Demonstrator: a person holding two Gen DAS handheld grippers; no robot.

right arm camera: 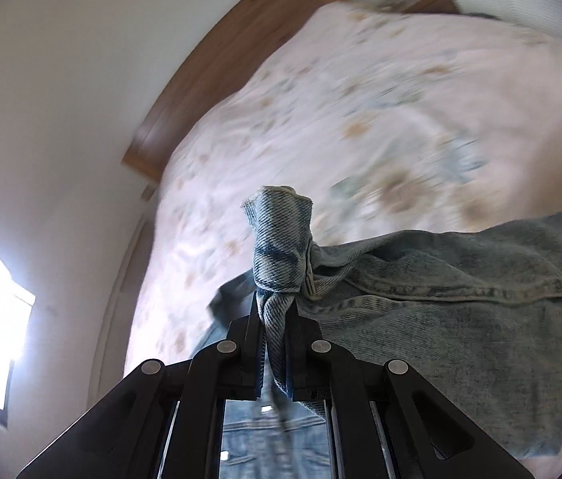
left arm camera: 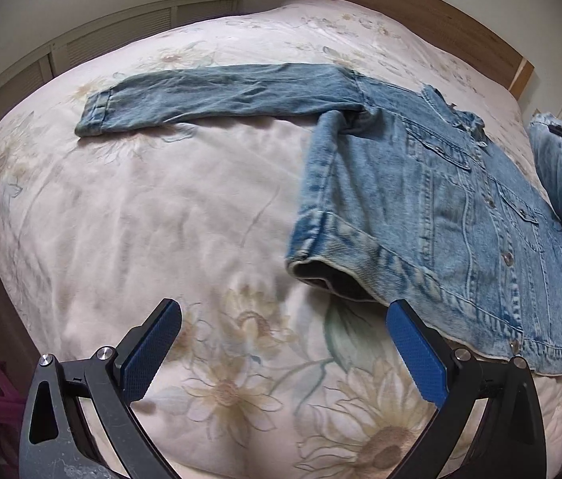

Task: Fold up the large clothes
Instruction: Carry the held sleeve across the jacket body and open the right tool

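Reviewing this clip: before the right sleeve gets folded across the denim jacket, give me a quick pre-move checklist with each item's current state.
1. Right gripper shut on the sleeve cuff: ok.
2. Cuff seated deep between the pads: cannot tell, only bunched denim shows.
3. Left gripper open and empty, free to pin the hem: ok.
4. Jacket body flat on the bed, buttons up: ok.
5. Other sleeve laid out straight: ok.
6. Hem corner flat: not ok, it gapes open.

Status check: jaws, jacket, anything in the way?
Left gripper open, empty, over the bedspread. Right gripper shut on a lifted sleeve cuff. Denim jacket flat, other sleeve outstretched. Nothing in the way.
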